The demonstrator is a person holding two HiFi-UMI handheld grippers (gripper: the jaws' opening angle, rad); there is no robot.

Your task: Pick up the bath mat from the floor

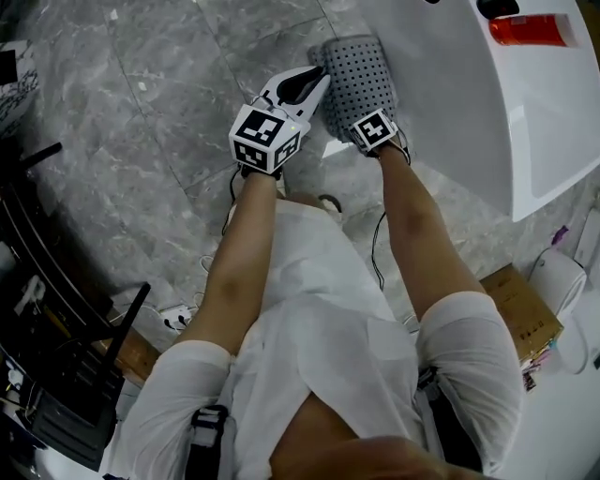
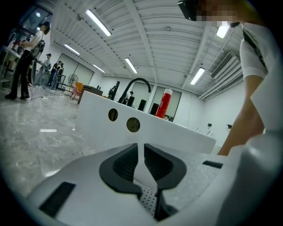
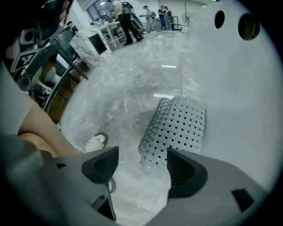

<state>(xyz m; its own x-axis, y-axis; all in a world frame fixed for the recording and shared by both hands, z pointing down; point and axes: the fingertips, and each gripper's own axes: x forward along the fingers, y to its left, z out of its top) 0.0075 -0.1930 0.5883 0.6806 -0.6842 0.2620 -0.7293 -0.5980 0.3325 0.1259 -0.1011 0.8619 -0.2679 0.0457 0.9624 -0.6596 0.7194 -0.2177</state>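
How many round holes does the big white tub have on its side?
2: the left hole and the right hole, side by side on the wall of the white tub. More may be hidden.

One bath mat [image 1: 361, 75]. Two grippers: left gripper [image 2: 144, 153], right gripper [image 3: 141, 160]. One bathtub [image 1: 445, 98], one red bottle [image 1: 528, 30] at one o'clock, one cardboard box [image 1: 520, 314] at four o'clock.

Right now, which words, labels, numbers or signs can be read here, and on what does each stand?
No readable text anywhere.
Cubes on left gripper and right gripper: black-and-white square markers, no letters.
Red bottle: any print too blurred to read.
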